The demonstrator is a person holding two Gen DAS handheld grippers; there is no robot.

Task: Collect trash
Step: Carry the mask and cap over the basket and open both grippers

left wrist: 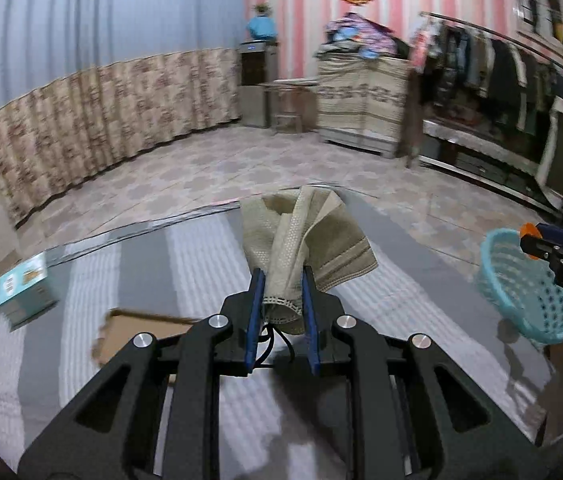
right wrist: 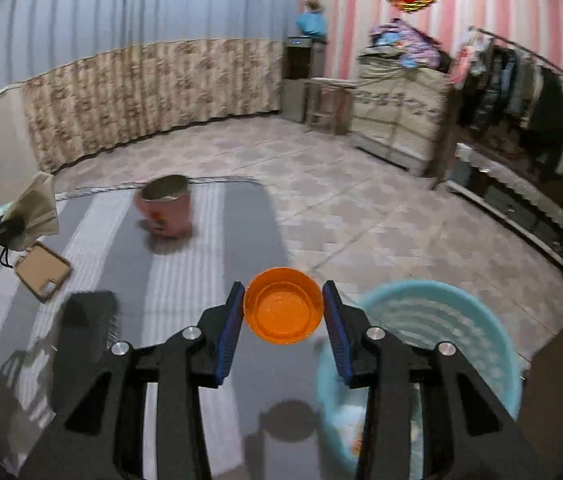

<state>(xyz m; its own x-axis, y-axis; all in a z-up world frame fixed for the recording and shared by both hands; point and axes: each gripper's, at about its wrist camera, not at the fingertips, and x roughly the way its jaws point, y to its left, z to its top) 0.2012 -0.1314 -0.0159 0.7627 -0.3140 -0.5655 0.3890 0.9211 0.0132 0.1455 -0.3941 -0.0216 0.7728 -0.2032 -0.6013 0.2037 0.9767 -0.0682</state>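
My left gripper (left wrist: 281, 292) is shut on a crumpled beige face mask (left wrist: 305, 236) and holds it above the grey striped table (left wrist: 185, 264); the mask also shows at the left edge of the right wrist view (right wrist: 35, 208). My right gripper (right wrist: 283, 306) is shut on a small orange plastic cup (right wrist: 283, 306), held above the table just left of the light blue perforated basket (right wrist: 461, 320). In the left wrist view the basket (left wrist: 521, 292) stands at the right with the right gripper (left wrist: 537, 246) over its rim.
A pink cup (right wrist: 167, 210) stands at the table's far side. A brown cardboard piece (right wrist: 41, 270) and a black object (right wrist: 85, 320) lie to the left. A teal box (left wrist: 23, 288) sits at the table's left edge. Tiled floor, cabinet and clothes rack lie beyond.
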